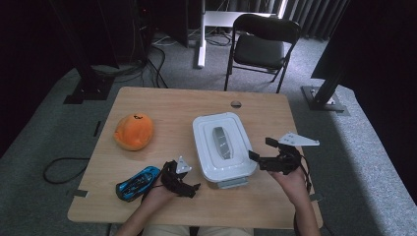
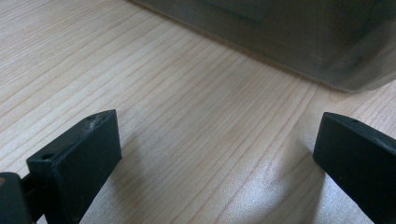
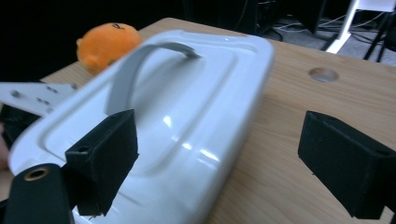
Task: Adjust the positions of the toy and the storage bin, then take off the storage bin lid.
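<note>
1. The white lidded box [image 1: 223, 147] sat mid-bench [image 1: 162, 105].
2. The right gripper [image 1: 261, 151] stood with jaws spread wide at the box's right edge.
3. The left gripper [image 1: 186, 181], jaws likewise apart, hovered just left of the box.

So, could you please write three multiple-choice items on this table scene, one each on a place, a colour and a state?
1. Where is the orange plush toy relative to the white lidded box?
A. to its left
B. on top of it
C. to its right

2. What colour is the toy car beside the left gripper?
A. red
B. blue
C. yellow

3. How do the right gripper jaws stand?
A. shut on the handle
B. shut on nothing
C. open

Key: 1 A, the high view shows it left of the box; 2 B, its body is blue; 3 C, the right gripper view shows a wide gap between them.
</note>
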A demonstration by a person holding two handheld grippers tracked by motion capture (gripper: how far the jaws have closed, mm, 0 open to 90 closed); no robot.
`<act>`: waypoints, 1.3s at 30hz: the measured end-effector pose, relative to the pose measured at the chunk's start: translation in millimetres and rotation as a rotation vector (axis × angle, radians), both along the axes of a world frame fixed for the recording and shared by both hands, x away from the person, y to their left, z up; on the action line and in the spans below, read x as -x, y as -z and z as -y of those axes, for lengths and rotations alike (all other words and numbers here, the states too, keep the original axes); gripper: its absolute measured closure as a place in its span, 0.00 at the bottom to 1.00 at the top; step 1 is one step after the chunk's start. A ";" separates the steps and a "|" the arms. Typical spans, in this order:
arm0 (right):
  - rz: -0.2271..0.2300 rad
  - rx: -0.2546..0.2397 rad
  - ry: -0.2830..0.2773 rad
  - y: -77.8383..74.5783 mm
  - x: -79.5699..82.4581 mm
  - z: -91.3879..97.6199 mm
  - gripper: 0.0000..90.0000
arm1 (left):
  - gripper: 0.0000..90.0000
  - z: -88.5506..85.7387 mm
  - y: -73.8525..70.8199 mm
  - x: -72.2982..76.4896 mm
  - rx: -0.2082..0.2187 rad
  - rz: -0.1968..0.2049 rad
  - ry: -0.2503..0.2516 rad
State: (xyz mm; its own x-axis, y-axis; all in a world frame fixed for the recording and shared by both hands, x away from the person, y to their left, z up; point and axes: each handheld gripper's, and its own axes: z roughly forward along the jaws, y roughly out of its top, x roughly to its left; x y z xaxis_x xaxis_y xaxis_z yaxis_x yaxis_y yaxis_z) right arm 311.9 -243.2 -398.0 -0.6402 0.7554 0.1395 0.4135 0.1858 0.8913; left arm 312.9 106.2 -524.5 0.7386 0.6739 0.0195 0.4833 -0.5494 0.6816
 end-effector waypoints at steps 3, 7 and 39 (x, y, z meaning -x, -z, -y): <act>-0.011 -0.002 -0.028 -1.1 -0.4 -17.3 0.13 | 0.02 0.1 0.1 0.1 0.003 0.000 -0.002; -0.017 0.035 -0.064 0.7 -0.8 -41.6 0.13 | 0.02 0.0 0.0 0.0 0.000 0.000 0.000; -0.042 0.226 0.019 3.9 -0.7 -104.7 0.40 | 0.02 0.1 0.1 0.1 0.002 0.001 -0.002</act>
State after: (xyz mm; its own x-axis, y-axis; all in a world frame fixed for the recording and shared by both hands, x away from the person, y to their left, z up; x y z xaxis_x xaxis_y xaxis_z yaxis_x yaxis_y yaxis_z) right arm 312.6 -138.5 -401.9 -0.6224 0.7827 -0.0081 0.4549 0.3702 0.8100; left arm 312.8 106.2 -524.6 0.7373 0.6753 0.0187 0.4840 -0.5473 0.6828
